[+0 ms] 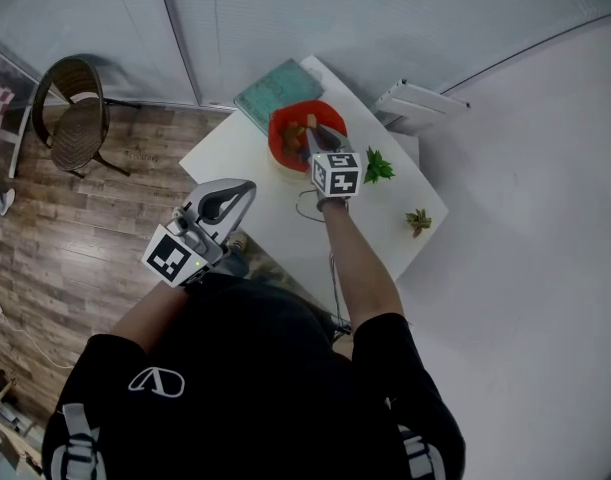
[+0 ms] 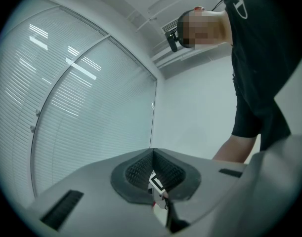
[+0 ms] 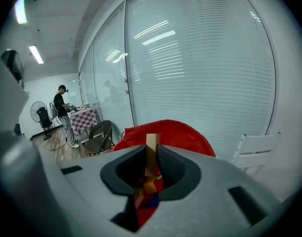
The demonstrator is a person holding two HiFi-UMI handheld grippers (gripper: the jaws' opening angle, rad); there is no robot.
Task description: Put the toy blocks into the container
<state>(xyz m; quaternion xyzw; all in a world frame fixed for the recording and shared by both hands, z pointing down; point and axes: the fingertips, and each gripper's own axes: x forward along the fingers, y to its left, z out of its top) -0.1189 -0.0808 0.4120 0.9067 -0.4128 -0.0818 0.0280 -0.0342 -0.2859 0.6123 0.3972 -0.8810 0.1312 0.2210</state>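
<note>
A red container (image 1: 293, 131) stands at the far side of the white table (image 1: 270, 203). My right gripper (image 1: 315, 140) hangs just over it, shut on a thin tan wooden block (image 3: 151, 151) that stands upright between the pads. In the right gripper view the right gripper (image 3: 151, 154) points at the red container (image 3: 183, 135), and several coloured blocks (image 3: 150, 187) lie inside it. My left gripper (image 1: 241, 192) is held back near my body, beyond the table's near edge. In the left gripper view the left gripper (image 2: 153, 155) points upward, jaws together with nothing between them.
Two small green plant toys (image 1: 378, 166) (image 1: 418, 220) lie right of the container. A teal mat (image 1: 275, 89) lies behind it and a thin cable loop (image 1: 307, 208) in front. A chair (image 1: 75, 113) stands on the wood floor at left. A person (image 3: 62, 107) stands far off.
</note>
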